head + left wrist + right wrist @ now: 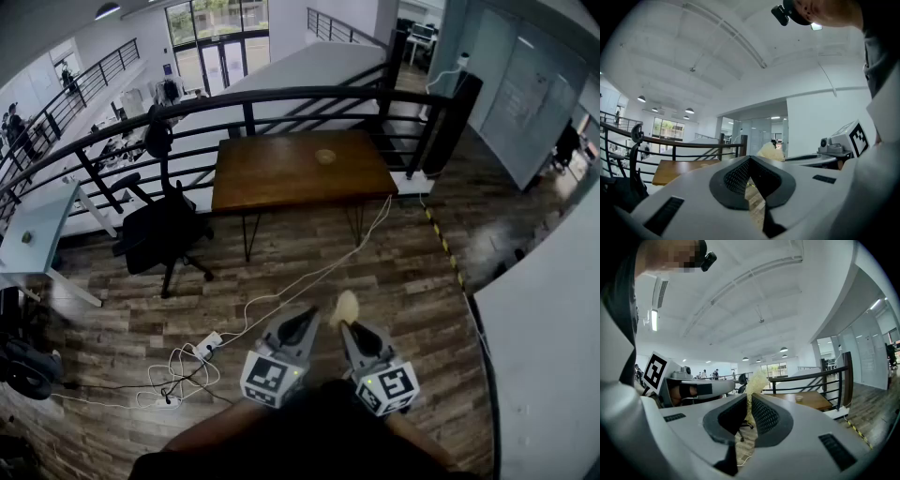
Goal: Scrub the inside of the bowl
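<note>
Holding a scrubber, well apart from the bowl

The right hand-held gripper (pixel 345 325) is clamped on the lower edge of a pale yellow mesh scrubber (pixel 346 307), while the left hand-held gripper (pixel 312 312) beside it has its jaws together on nothing. The small bowl (pixel 325 157) sits far off on the wooden bench (pixel 281 178). The scrubber looks light, soft and springy. The bowl probably slides easily on smooth wood, so pinching its rim would steady it.

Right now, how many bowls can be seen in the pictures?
1. The bowl stands on the brown wooden table, near its far edge. No other shows, though one may be hidden.
</note>
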Demonstrator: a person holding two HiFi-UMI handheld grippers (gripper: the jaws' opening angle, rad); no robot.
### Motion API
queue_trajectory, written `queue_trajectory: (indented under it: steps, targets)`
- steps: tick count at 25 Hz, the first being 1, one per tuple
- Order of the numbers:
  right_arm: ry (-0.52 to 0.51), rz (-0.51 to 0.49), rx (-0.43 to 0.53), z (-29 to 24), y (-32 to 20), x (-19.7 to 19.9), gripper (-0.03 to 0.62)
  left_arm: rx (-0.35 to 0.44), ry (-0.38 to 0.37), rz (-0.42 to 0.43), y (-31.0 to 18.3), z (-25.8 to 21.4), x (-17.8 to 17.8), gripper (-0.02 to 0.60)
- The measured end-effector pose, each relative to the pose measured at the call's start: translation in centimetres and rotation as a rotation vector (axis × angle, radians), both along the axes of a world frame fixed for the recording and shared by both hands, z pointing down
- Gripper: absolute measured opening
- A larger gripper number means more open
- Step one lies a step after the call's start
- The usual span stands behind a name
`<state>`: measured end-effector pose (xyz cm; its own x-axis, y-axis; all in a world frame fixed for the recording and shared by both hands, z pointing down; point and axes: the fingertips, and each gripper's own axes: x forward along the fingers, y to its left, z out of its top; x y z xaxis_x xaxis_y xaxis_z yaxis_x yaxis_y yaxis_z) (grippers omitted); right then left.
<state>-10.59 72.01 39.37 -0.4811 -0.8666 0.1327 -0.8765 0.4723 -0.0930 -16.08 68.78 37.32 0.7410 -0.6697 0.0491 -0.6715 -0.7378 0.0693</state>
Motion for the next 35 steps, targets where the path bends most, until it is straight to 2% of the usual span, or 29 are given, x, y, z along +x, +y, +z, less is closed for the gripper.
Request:
queue_trajectory:
  steps: [8,13,20,27,32,35]
  targets:
    - [-0.003,0.007,0.000,0.1,0.2,1.1,0.038,-0.034,0.006,0.003,0.0,0.7,1.1,-0.003]
    - [-0.027,0.005,0.000,0.1,-0.3,2.6,0.038,-0.059,0.009,0.033,-0.5,1.1,2.8,-0.003]
    - [-0.030,0.006,-0.001,0.2,-2.1,5.6,0.040,-0.076,0.019,0.023,-2.7,1.4,5.7,-0.003]
    - [-0.046,-0.012,0.000,-0.3,-5.9,11.2,0.040,-0.129,0.046,0.017,-6.9,1.8,11.1,-0.003]
    - [-0.027,-0.036,0.015,-1.0,-8.7,16.6,0.040,-0.113,0.066,0.021,-9.6,1.0,17.3,-0.003]
    - [-0.031,-0.032,0.007,-0.6,-9.5,20.0,0.040,-0.139,0.068,0.037,-10.4,1.6,21.1,-0.003]
